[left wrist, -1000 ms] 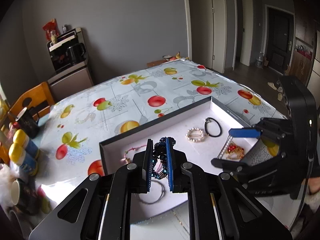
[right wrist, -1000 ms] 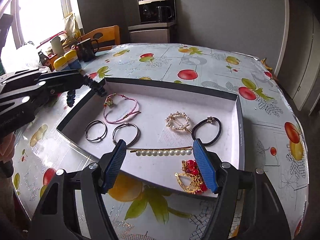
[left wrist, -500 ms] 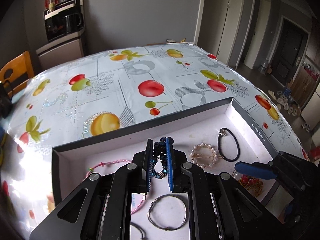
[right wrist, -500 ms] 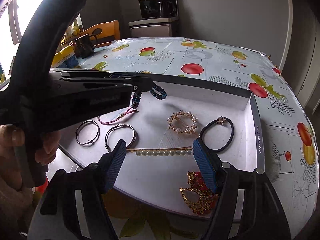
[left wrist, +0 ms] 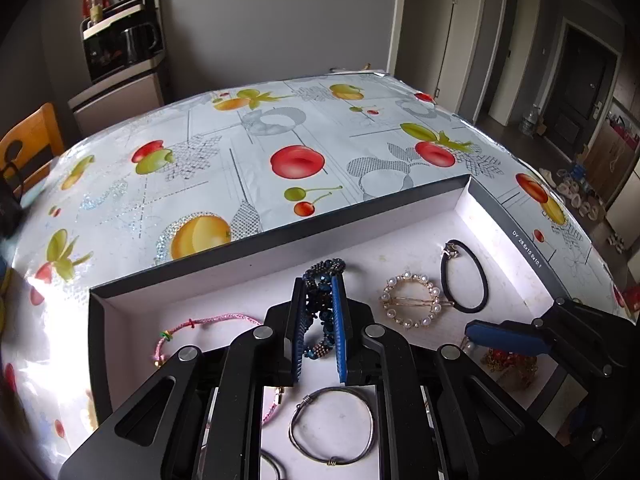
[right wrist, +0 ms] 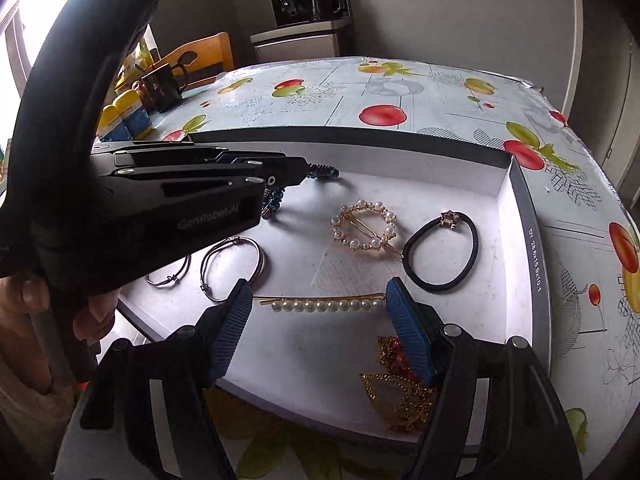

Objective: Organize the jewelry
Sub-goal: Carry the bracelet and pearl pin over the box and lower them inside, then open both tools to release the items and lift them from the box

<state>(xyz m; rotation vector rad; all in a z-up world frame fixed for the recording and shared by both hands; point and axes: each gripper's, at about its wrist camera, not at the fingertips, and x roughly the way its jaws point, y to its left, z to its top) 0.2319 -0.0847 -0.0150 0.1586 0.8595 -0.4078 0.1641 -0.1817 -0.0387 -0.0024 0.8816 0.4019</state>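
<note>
Now, left claw (left wrist: 318, 322): clenched on beaded bracelet (left wrist: 320, 300) — lower gently into box (left wrist: 280, 236).
Right claw (right wrist: 320, 328): released — keep clear.

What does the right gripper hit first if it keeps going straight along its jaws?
Probably the pearl hairpin, lying crosswise between the open jaws of the right gripper on the box floor. Past it sits the round pearl clip. Height above the floor is unclear.

Daylight pours from a window (right wrist: 24, 20) left of the right tongs (right wrist: 318, 332), burning out to white and glaring off the glossy worktop (left wrist: 60, 320) left of the left tongs (left wrist: 318, 330). Both views are sharp mid-frame, bending and darkening towards the corners. The bracelet (right wrist: 324, 171) in the left tongs casts a soft shadow rightwards.
</note>
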